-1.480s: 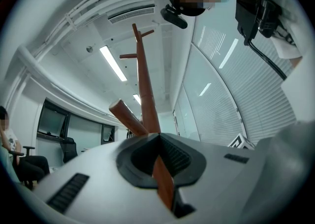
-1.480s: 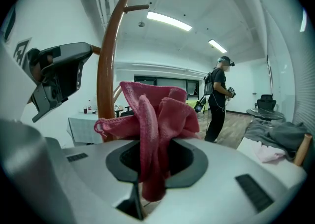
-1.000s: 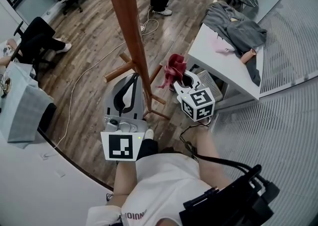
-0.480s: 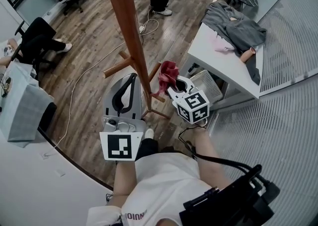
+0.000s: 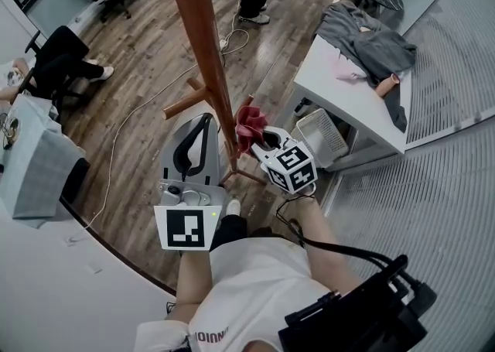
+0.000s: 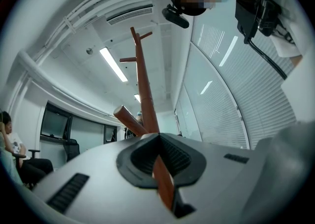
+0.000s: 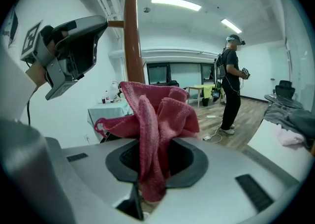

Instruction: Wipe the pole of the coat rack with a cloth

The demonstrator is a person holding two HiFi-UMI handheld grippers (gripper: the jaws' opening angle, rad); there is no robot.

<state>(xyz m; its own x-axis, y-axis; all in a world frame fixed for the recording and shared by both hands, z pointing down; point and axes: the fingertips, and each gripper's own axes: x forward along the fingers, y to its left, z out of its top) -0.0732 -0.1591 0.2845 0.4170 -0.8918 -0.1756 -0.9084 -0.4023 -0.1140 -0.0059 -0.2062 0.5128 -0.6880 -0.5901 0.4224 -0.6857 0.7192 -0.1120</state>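
Cloth (image 5: 249, 123) in right gripper (image 5: 258, 138) beside pole (image 5: 204, 41)

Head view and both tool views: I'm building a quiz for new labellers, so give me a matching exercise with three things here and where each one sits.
Things:
1. pink cloth
2. coat rack pole
3. grey garment

Places:
A. lying on the white table
B. clamped in the left tool
C. clamped in the right tool

Pairs: 1-C; 2-B; 3-A
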